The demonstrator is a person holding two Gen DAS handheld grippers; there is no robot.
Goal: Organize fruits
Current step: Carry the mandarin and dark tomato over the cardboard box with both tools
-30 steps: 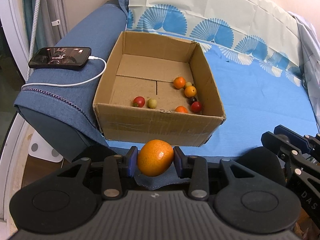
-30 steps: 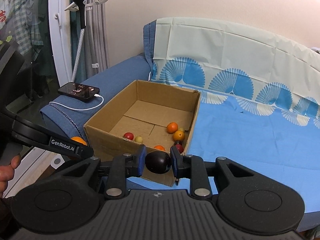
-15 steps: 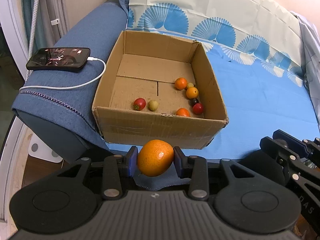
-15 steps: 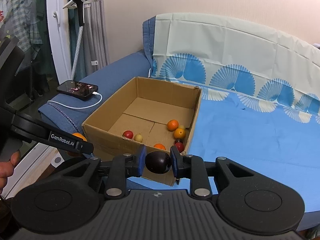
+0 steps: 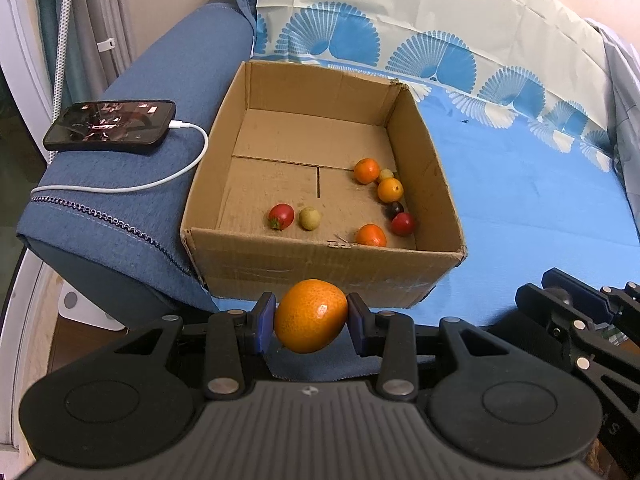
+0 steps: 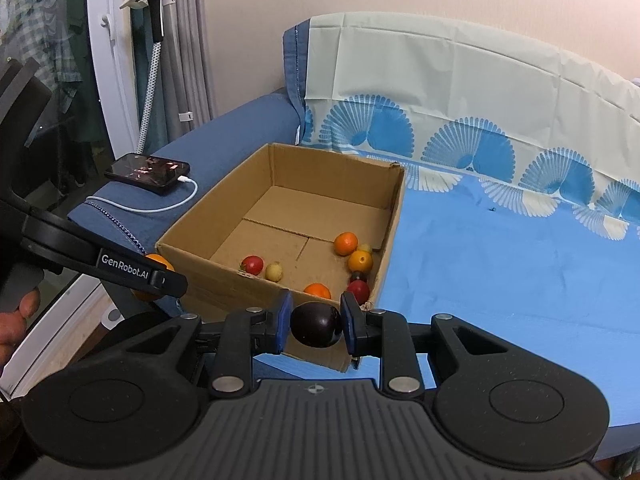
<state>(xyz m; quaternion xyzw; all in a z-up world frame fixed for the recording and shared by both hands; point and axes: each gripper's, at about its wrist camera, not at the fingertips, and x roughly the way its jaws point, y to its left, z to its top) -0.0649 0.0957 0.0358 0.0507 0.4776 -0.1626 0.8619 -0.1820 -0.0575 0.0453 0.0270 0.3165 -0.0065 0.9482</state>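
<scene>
We are holding an orange (image 5: 311,315) clamped in the left tool (image 5: 311,322) and a dark plum (image 6: 316,324) clamped in the right tool (image 6: 314,325); the cardboard box (image 5: 320,260) is lying just ahead and below both, its near wall closest.

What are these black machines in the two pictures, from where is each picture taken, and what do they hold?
These are hand-held grippers; a person carries one in each hand, each with its own camera looking along its fingers. One picture comes from the left gripper, which clamps an orange fruit. The other comes from the right gripper, which clamps a dark plum-like fruit. Ahead, on a blue sheet, stands a cardboard box holding small fruits. A phone charges on the sofa arm.
</scene>
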